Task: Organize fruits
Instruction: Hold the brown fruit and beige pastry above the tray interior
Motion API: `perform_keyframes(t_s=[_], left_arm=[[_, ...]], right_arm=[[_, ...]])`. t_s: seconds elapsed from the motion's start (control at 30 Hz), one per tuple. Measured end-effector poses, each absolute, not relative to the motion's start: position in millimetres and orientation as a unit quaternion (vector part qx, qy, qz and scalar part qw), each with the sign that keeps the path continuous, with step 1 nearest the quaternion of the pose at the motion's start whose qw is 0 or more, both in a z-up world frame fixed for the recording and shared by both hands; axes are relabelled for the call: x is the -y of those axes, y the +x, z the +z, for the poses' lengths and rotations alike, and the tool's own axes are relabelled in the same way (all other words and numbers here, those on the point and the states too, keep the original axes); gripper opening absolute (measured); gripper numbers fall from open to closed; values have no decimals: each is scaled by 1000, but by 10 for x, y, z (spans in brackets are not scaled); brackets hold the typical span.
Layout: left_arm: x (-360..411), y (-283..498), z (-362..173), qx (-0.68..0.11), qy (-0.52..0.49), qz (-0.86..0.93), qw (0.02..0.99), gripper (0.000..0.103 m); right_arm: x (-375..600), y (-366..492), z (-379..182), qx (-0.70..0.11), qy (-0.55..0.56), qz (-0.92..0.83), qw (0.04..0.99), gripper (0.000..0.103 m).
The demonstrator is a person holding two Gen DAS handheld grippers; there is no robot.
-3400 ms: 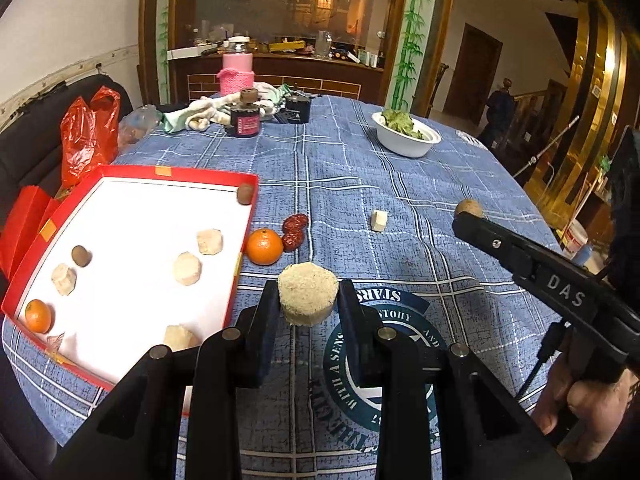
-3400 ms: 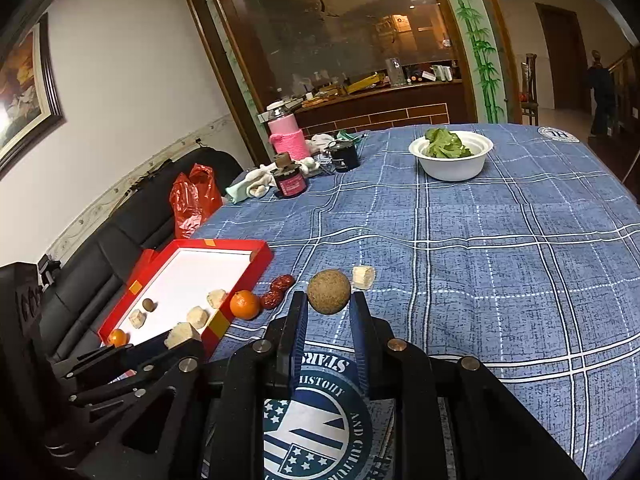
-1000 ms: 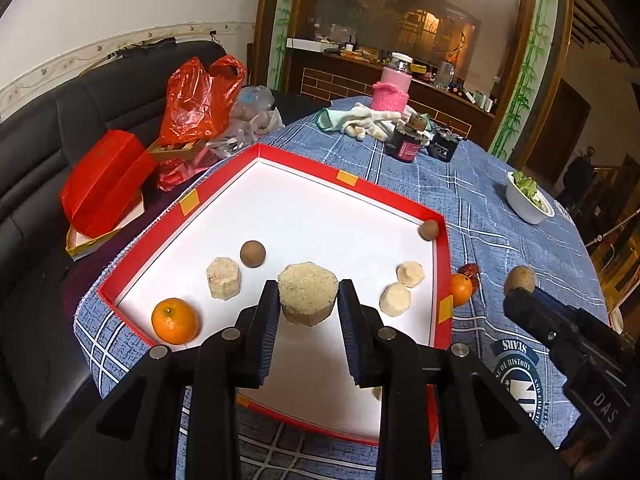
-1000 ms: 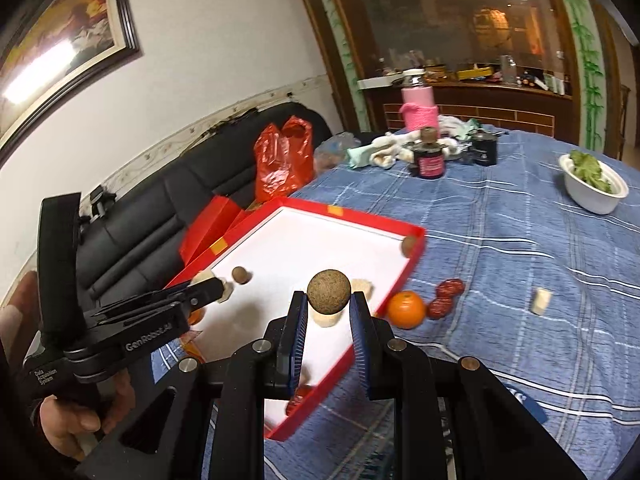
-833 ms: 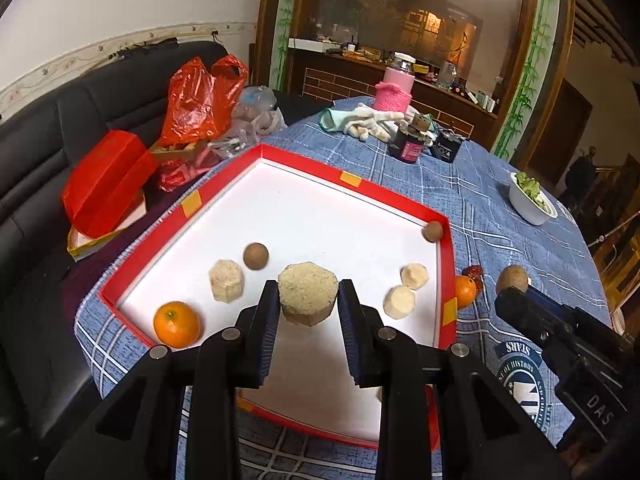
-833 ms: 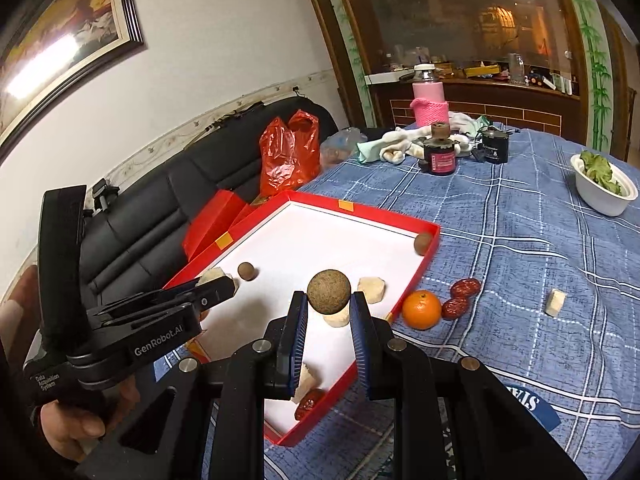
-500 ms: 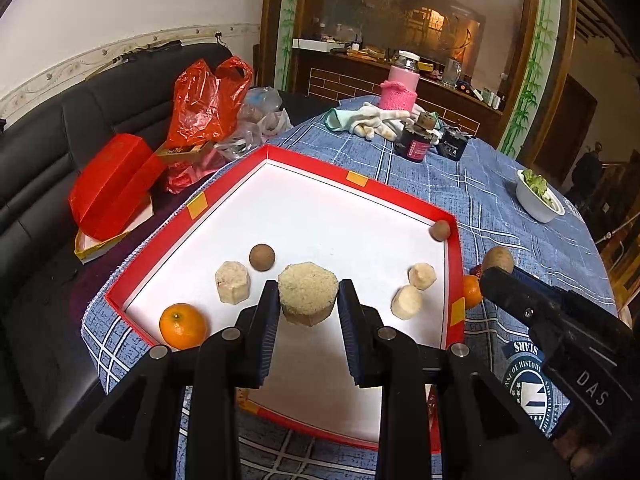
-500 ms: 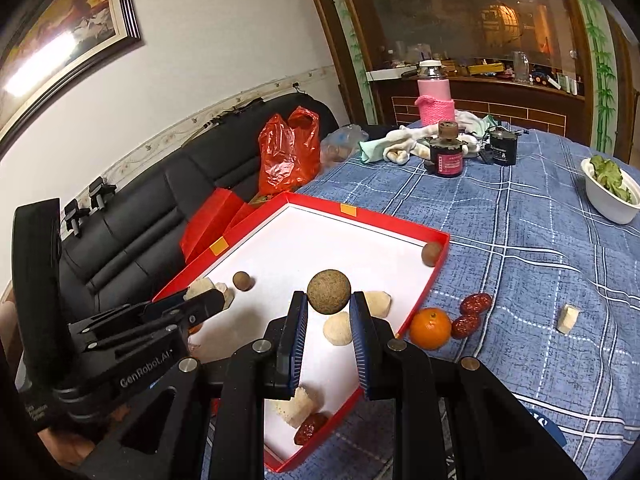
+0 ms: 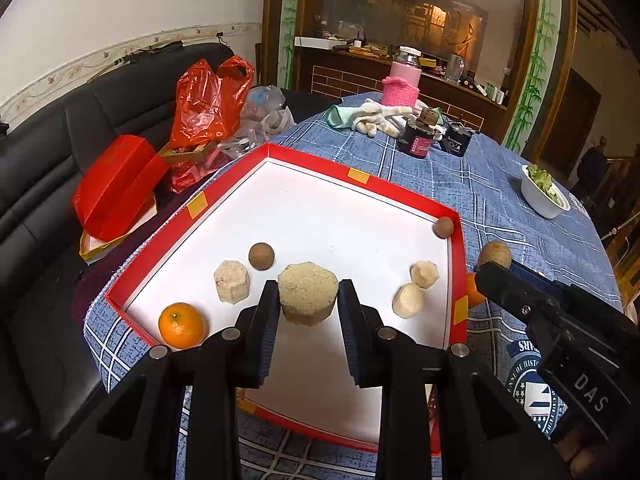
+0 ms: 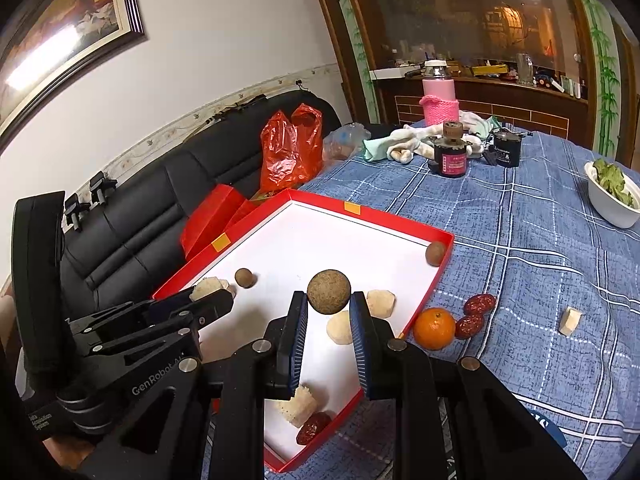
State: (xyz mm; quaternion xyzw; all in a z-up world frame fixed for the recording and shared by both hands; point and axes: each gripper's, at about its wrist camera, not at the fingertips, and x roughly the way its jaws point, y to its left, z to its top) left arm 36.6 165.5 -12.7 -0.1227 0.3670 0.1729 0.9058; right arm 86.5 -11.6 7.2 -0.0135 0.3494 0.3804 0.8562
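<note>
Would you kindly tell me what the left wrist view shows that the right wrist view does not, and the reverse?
Only the left wrist view shows the orange lying inside the red tray. Only the right wrist view shows the red dates and the small pale chunk on the tablecloth, plus a framed picture. Both show the tray, the left gripper shut on the beige cake, the right gripper shut on the brown ball, and the white bowl.

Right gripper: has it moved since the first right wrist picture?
Yes. The right gripper, holding the brown ball, has gone from the bare tablecloth leftward to above the red tray.
</note>
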Motion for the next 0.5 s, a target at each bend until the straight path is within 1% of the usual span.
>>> perform_keyframes(t_s=[0.5], left_arm=[[-1882, 606, -120, -373, -125, 209, 896, 27]], right_arm=[[-193, 1005, -26, -359, -29, 392, 846, 21]])
